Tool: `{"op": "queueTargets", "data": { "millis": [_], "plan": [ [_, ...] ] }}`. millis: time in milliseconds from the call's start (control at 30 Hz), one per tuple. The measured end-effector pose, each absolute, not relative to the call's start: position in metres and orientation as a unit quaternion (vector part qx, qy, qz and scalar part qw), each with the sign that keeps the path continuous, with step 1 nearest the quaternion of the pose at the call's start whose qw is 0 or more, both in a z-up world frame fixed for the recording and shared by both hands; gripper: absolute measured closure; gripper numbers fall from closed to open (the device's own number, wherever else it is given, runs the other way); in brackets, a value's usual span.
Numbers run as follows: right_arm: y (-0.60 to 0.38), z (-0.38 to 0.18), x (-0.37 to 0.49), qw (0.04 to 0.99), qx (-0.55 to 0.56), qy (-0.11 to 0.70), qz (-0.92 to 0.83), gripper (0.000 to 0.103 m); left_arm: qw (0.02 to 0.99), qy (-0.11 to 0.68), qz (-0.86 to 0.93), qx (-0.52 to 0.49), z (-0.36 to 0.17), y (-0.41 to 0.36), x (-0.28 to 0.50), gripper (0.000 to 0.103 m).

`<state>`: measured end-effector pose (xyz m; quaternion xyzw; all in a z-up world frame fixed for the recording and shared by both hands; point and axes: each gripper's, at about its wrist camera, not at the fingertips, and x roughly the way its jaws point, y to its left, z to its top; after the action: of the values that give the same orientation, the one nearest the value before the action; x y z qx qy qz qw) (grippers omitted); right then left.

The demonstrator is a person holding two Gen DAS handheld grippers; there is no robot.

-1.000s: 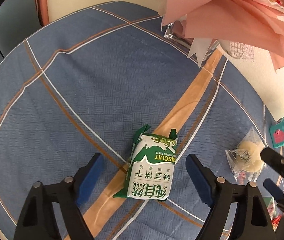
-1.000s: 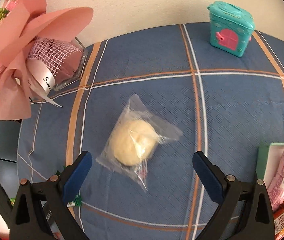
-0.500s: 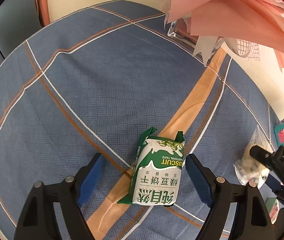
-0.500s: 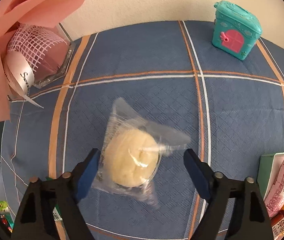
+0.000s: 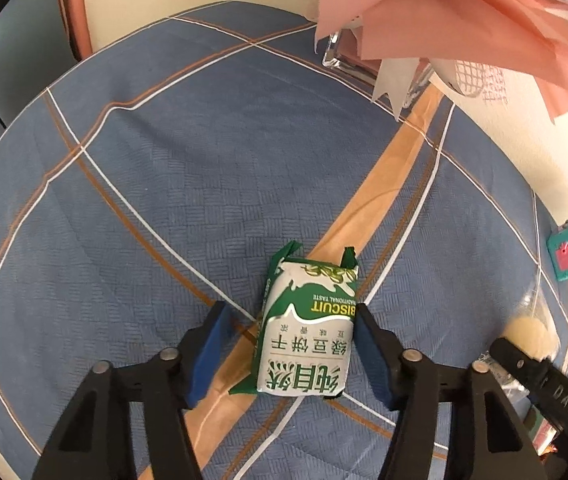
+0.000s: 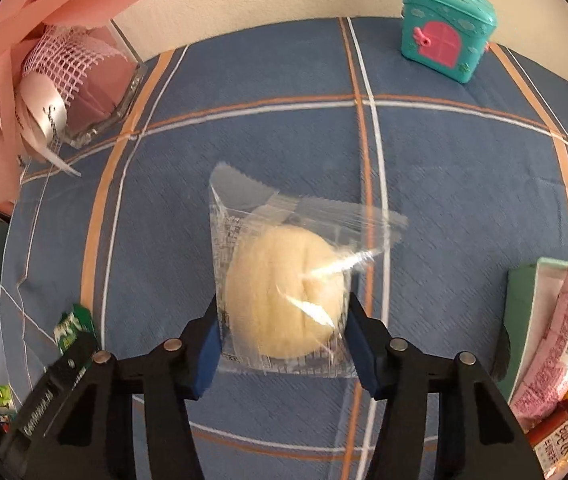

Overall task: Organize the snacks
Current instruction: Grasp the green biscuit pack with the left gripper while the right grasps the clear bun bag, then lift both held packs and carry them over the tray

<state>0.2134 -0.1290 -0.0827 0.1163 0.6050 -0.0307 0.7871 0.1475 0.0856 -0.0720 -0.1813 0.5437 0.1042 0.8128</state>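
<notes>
Now both sets of jaws have just been closing: the right gripper (image 6: 284, 344) pinches the wrapped bun (image 6: 284, 296), while beside it the left gripper (image 5: 292, 356) seemingly touches the biscuit pack (image 5: 308, 332) on one side only.

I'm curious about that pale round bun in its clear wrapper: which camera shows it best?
The right wrist view: the pale round bun in its clear wrapper fills the centre there. The left wrist view catches only a sliver of it at the right edge.

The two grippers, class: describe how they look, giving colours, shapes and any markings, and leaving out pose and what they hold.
Both look alike. The left gripper has two black angular plastic fingers with round silver rivets and flat blue pads at the tips. The right gripper has the same black fingers, rivets and blue pads. Raised lettering runs along each black body, seen from the other camera. No cables or sleeves show.
</notes>
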Motion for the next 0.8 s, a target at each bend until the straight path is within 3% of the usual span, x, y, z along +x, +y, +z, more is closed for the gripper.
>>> {"op": "queueTargets", "data": {
  "millis": [133, 300, 800],
  "plan": [
    [-0.128, -0.080, 0.199, 0.788, 0.103, 0.606, -0.027, 0.047, 0.814, 0.544, 0.095, -0.182, -0.067, 0.079, 0.145, 0.053],
    [-0.127, -0.080, 0.189, 0.788, 0.099, 0.607, -0.022, 0.048, 0.817, 0.541, 0.091, -0.179, -0.062, 0.073, 0.139, 0.059],
    [-0.151, -0.061, 0.135, 0.795, 0.118, 0.595, -0.019, 0.049, 0.822, 0.539, 0.020, -0.186, -0.032, 0.040, 0.109, 0.061]
  ]
}}
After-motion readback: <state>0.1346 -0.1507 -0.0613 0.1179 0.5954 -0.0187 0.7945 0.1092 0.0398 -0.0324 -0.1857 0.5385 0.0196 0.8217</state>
